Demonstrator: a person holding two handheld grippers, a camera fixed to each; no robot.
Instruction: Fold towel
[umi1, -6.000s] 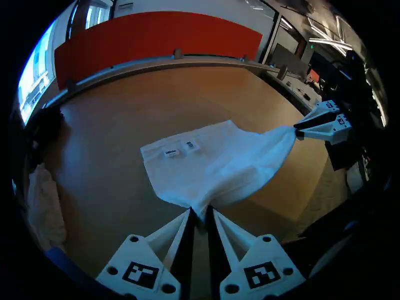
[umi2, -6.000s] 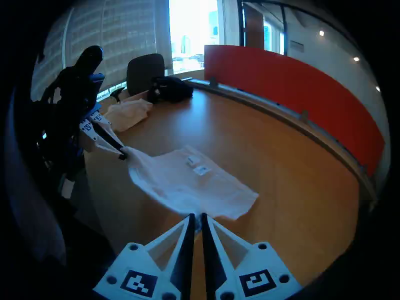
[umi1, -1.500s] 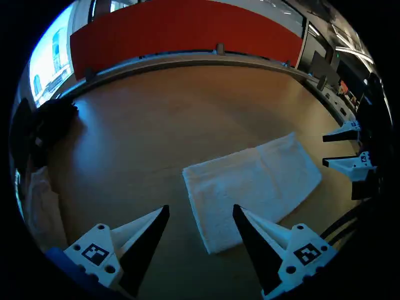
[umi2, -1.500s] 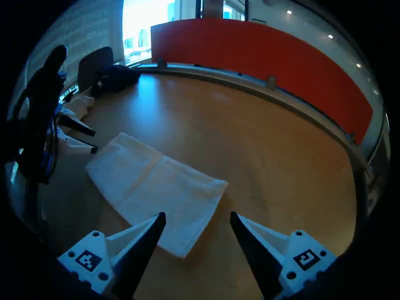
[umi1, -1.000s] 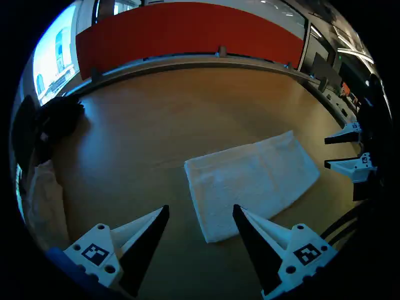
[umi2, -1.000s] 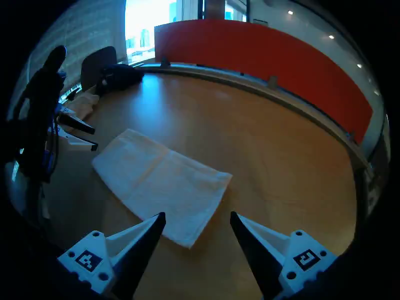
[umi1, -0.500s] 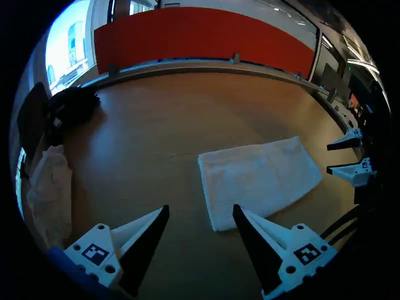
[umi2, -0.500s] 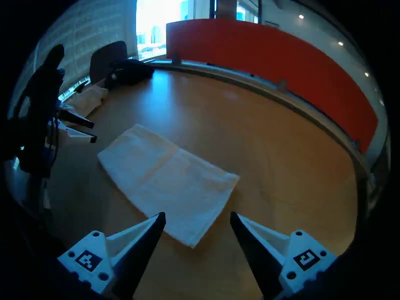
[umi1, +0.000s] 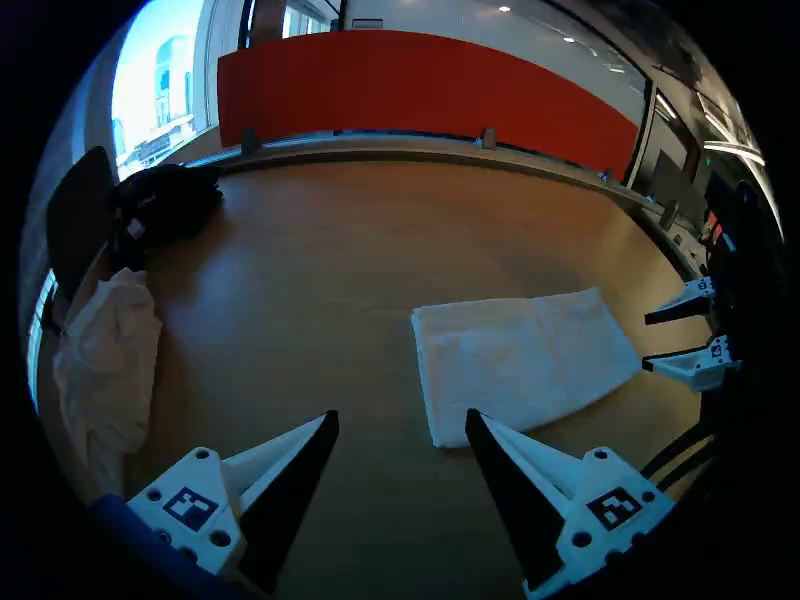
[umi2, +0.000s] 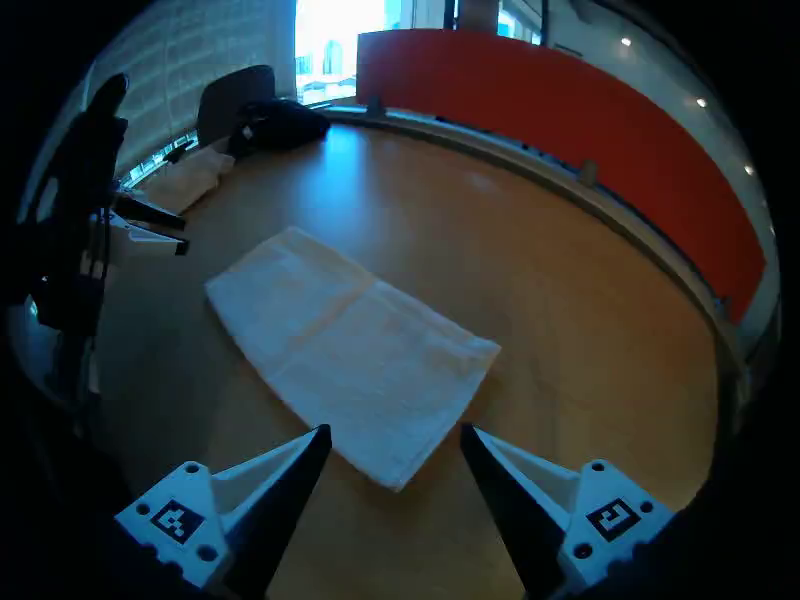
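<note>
- The left gripper (umi1: 400, 415) is seen at the bottom of the left gripper view, its two fingers spread wide with nothing pinched between them.
- The right gripper (umi2: 393, 430) is shown at the bottom of the right gripper view, likewise spread apart and holding nothing.
- The towel (umi1: 525, 365) is laid flat on the wooden desk (umi1: 300, 270) as a folded white rectangle, right of centre in the left gripper view. Its near corner is placed just above the tip of the finger at lower right.
- In the right gripper view the towel is found at the centre, running from upper left to lower right. A faint crease is seen across its middle. Its lowest corner is framed between the two spread fingers, apart from both.
- At the right edge of the left gripper view the right gripper is seen again, just beside the towel's far short end, fingers parted.
- At the left edge of the right gripper view the left gripper is seen near the towel's upper-left end, fingers parted, beside a dark figure.
- A crumpled white cloth (umi1: 105, 370) is heaped at the left edge of the left gripper view, with a black bag (umi1: 160, 200) above it at upper left.
- The far rim of the desk is lined by a red partition (umi1: 420, 90) across the top of the frame.
</note>
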